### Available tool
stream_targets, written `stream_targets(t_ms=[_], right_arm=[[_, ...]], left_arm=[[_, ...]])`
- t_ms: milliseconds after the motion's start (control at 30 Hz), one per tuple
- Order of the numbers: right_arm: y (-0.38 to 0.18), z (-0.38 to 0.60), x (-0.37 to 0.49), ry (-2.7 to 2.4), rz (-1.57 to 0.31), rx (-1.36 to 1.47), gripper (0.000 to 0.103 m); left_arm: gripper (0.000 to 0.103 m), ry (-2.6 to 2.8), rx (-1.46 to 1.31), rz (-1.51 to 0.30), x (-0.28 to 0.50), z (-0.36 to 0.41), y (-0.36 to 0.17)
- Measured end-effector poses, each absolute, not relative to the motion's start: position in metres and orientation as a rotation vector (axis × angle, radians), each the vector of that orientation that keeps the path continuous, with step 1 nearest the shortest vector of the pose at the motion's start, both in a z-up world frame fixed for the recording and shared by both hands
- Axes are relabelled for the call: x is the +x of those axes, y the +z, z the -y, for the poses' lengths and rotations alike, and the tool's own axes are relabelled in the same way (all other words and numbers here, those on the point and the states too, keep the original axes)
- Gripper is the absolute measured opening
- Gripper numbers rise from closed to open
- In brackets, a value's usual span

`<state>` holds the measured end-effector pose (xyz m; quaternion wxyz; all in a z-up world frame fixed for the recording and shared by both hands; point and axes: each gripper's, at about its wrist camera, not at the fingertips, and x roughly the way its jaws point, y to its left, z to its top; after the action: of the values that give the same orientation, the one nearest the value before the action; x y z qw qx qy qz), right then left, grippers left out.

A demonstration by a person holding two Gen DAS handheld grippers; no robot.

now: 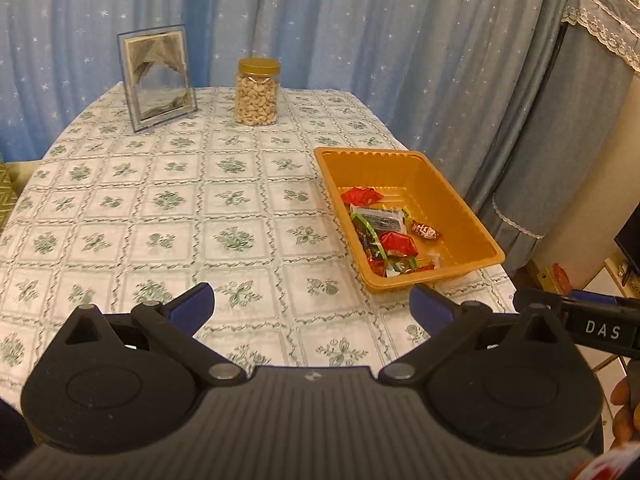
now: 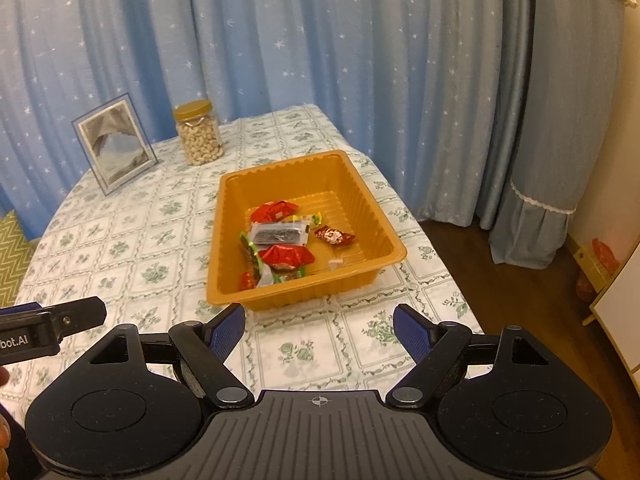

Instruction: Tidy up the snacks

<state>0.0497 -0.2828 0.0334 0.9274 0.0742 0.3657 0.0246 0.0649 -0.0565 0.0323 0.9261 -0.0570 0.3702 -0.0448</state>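
The right claw [image 2: 318, 330] hangs over the tabletop's [image 2: 132, 240] near edge, pads apart and empty; the tray [image 2: 362, 204] of snacks [image 2: 280, 240] lies just beyond it, by the right edge. The left claw [image 1: 312, 306], also spread and empty, has the tray ahead to its right.

This is looking like a lived-in room of a home. A worktop [image 2: 132, 240] is wearing a floral-patterned cloth, and pale blue curtains [image 2: 320, 60] sprinkled with white stars are hanging behind it. A framed picture [image 2: 114, 146] and a jar of cashews [image 2: 199, 134] are standing near the far edge, and an orange tray [image 2: 362, 196] is holding wrapped sweets [image 2: 286, 256]. A grey lace-trimmed cover [image 2: 560, 160] is draping over tall furniture at the right, above a wooden floor [image 2: 500, 280].
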Motion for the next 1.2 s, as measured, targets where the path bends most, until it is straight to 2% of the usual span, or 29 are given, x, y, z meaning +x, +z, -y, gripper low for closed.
stream_targets(t_ms=[700, 1200], right_arm=[[0.054, 0.267, -0.013, 0.113, -0.698, 0.127, 0.081], [0.059, 0.265, -0.021, 0.117, -0.68, 0.122, 0.081]], left_arm=[[0.103, -0.034, -0.046, -0.709, -0.002, 0.061, 0.054], [0.103, -0.042, -0.057, -0.687, -0.013, 0.062, 0.06]])
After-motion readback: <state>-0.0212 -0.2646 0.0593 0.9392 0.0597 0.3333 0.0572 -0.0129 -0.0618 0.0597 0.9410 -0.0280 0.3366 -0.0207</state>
